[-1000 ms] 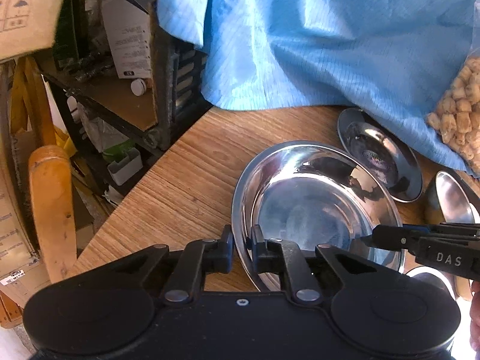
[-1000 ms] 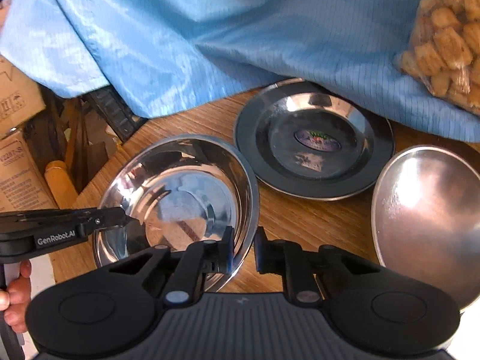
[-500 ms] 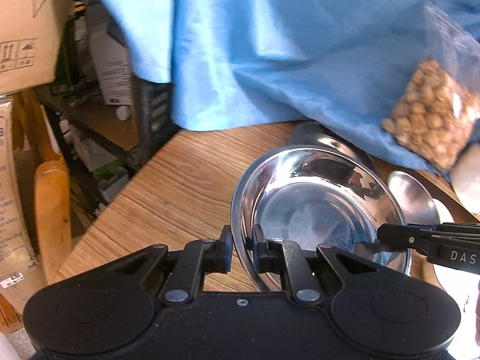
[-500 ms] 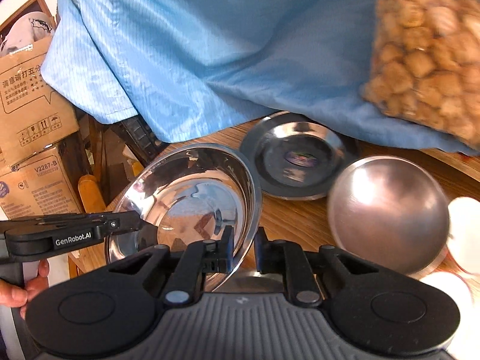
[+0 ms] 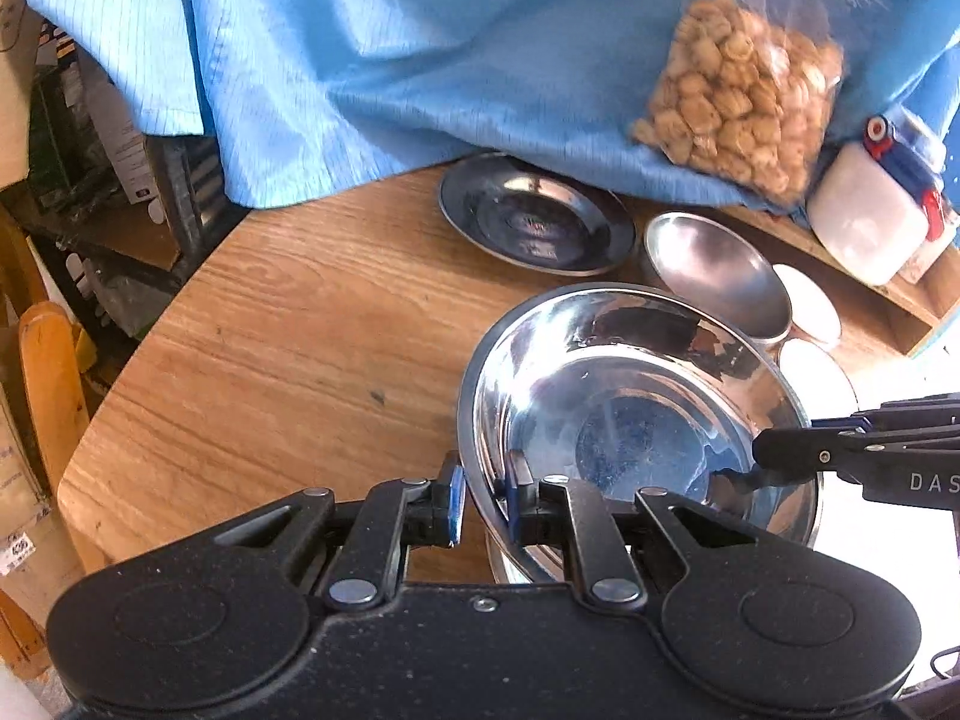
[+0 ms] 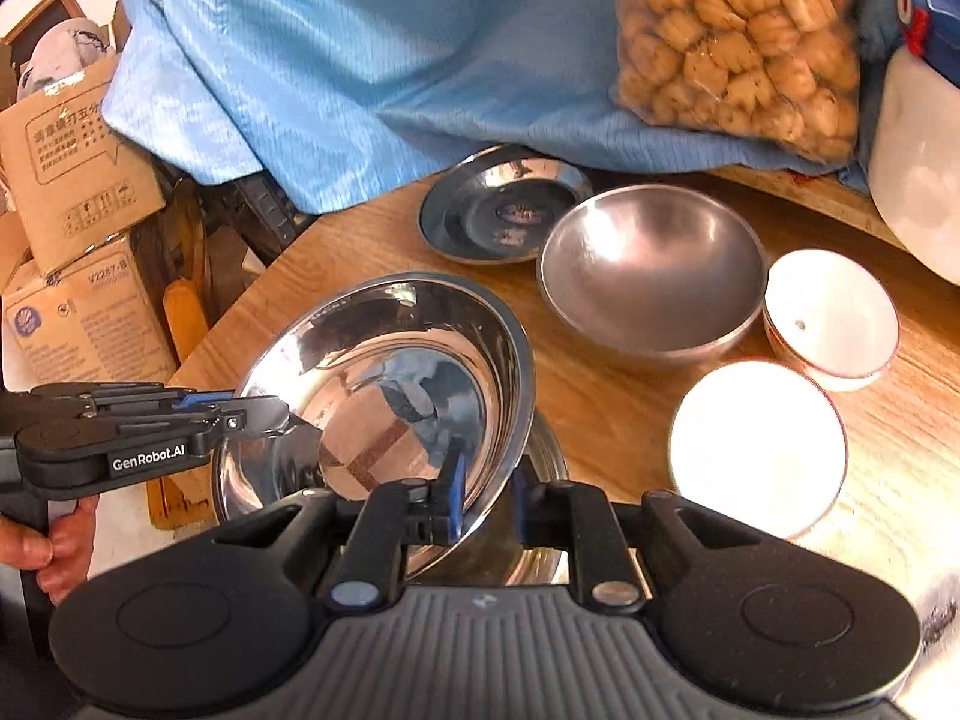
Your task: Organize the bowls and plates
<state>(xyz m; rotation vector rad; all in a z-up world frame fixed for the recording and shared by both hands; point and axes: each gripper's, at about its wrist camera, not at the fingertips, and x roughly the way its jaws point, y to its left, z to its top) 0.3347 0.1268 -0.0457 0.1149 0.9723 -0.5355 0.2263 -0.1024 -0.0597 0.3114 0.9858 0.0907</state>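
Observation:
Both grippers pinch opposite rims of a large shiny steel bowl (image 5: 630, 420), which also shows in the right wrist view (image 6: 384, 384). My left gripper (image 5: 483, 504) is shut on its left rim; my right gripper (image 6: 489, 501) is shut on its right rim. The bowl is lifted and tilted, with another steel bowl (image 6: 540, 552) partly hidden beneath it. Farther back a dark steel plate (image 5: 534, 222) (image 6: 504, 210) and a matte steel bowl (image 5: 714, 270) (image 6: 654, 270) sit on the wooden table. Two white bowls (image 6: 756, 450) (image 6: 831, 318) stand to the right.
A blue cloth (image 5: 420, 60) drapes over the back of the table (image 5: 270, 330), with a bag of snacks (image 5: 744, 102) and a white jug (image 5: 870, 216) on it. Cardboard boxes (image 6: 78, 162) and a shelf (image 5: 90, 180) stand beyond the table's left edge.
Both grippers have lifted the large steel bowl and carried it back toward the right, over another bowl. The plate and matte bowl now lie farther away.

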